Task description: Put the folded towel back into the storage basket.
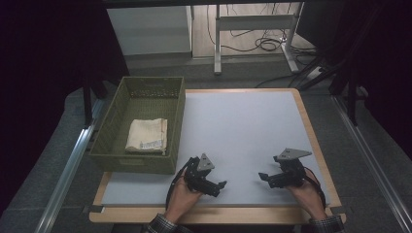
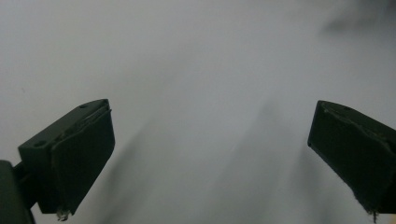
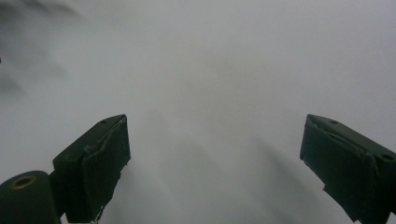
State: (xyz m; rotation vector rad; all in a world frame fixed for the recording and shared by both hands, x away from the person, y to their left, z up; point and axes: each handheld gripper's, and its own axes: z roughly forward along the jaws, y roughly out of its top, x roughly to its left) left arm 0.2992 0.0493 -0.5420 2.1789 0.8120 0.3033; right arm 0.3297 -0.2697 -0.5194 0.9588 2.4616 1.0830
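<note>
A folded cream cloth (image 1: 147, 136) lies inside an olive-green woven basket (image 1: 172, 121) at the table's left side. My left gripper (image 1: 221, 187) rests low over the white mat (image 1: 243, 131) near the front, just right of the basket's front corner, jaws pointing right. My right gripper (image 1: 262, 177) sits at the front right, jaws pointing left toward the other one. In the left gripper view the gripper (image 2: 212, 163) is open wide over bare white mat. In the right gripper view that gripper (image 3: 217, 168) is likewise open, nothing between the jaws.
The mat covers a wooden table (image 1: 311, 126). Beyond the far edge stand a white desk frame (image 1: 252, 24) and loose cables (image 1: 265, 43) on the floor. Metal rails (image 1: 68, 170) run along both sides.
</note>
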